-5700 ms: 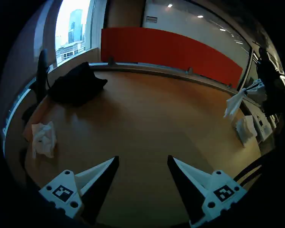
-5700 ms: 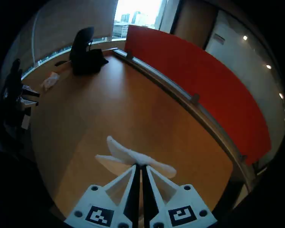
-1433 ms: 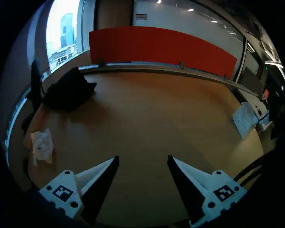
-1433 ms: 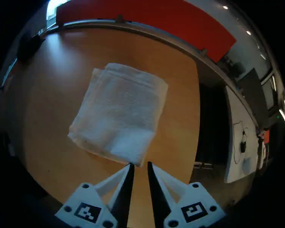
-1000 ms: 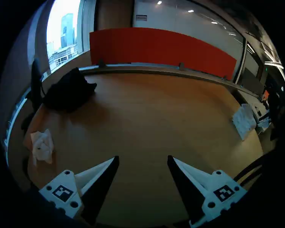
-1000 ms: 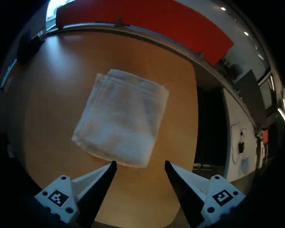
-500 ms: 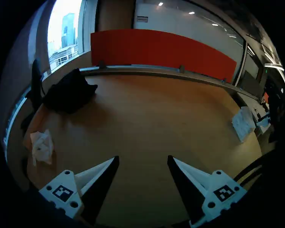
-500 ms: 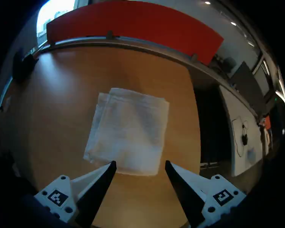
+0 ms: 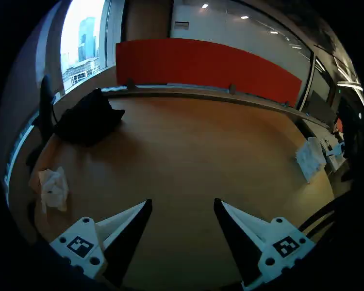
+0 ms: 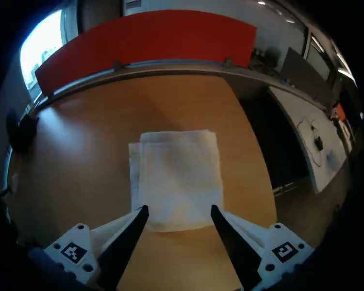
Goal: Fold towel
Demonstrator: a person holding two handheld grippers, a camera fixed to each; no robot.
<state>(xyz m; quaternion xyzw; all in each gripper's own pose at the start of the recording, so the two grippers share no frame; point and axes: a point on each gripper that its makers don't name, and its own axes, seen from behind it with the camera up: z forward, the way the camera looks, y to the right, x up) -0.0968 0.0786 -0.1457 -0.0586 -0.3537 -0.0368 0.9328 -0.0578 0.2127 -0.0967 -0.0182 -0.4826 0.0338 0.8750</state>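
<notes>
Towel [image 10: 177, 179], folded white terry rectangle on wooden table [image 10: 85, 160], left claw [image 9: 182, 206] and right claw [image 10: 178, 211] spread, empty

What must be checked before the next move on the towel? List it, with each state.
1. Right gripper open, nothing held: ok.
2. Left gripper open, nothing held: ok.
3. Towel folded and lying flat on the table: ok.
4. Towel edges aligned: not ok; a lower layer sticks out along its left side in the right gripper view.
5. Towel wholly on the table, with wood showing all round it: ok.
6. Number of layers in the fold: cannot tell.
</notes>
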